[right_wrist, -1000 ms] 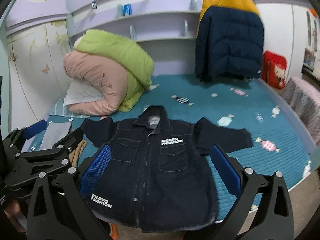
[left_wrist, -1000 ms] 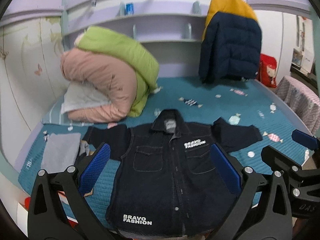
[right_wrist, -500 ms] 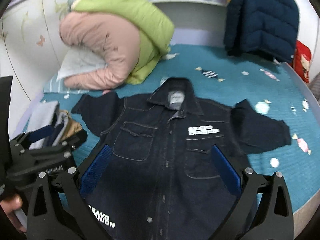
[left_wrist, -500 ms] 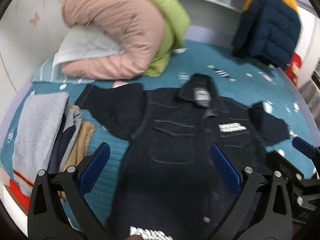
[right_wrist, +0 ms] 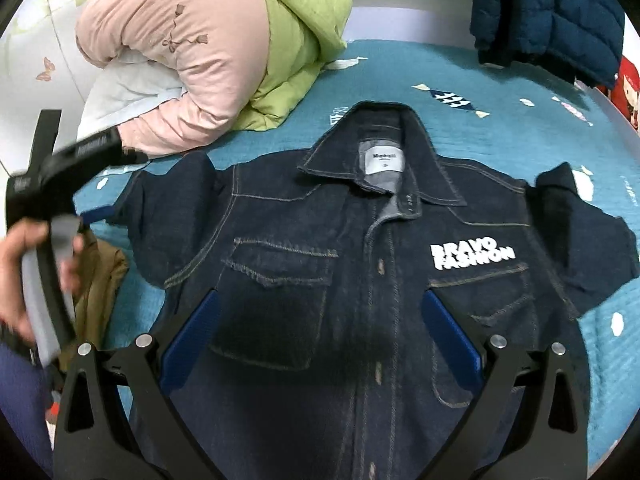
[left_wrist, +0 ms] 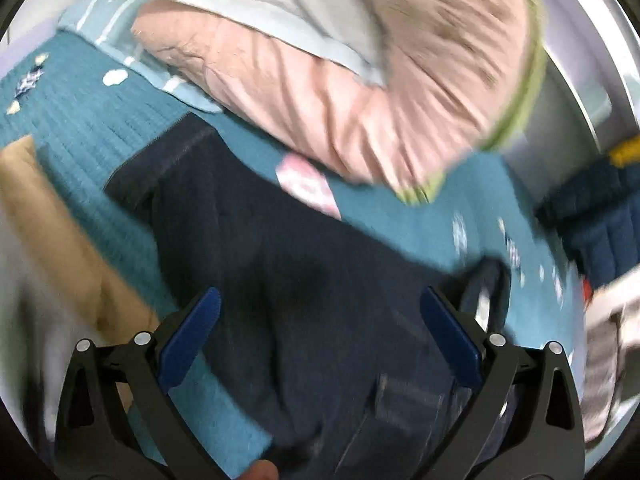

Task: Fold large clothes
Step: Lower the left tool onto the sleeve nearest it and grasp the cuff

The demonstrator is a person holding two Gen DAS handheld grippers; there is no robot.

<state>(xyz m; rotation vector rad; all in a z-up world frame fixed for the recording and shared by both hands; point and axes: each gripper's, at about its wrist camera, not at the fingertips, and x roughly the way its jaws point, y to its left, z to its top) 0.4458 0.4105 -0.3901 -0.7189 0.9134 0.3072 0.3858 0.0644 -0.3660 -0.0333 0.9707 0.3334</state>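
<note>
A dark denim jacket (right_wrist: 320, 264) lies flat and front-up on the teal bedspread (right_wrist: 400, 72), collar away from me, both sleeves spread out. My right gripper (right_wrist: 320, 340) hovers open over its chest, a pocket between the blue pads (right_wrist: 192, 336), nothing held. The blurred left wrist view looks down on the jacket's left sleeve (left_wrist: 248, 232); my left gripper (left_wrist: 320, 332) is open just above the sleeve's dark cloth. In the right wrist view a hand (right_wrist: 32, 248) holds the left gripper (right_wrist: 96, 212) at the sleeve's end.
A pink and green rolled quilt (right_wrist: 208, 56) with a pale pillow sits behind the left sleeve. Tan folded clothes (right_wrist: 100, 280) lie left of the jacket. A navy puffer coat (right_wrist: 548, 12) hangs at the back right, beside a red bag (right_wrist: 628, 88).
Both grippers have moved forward and lower over the jacket. The left one has swung left, toward the left sleeve and the quilt. Both stay open.
</note>
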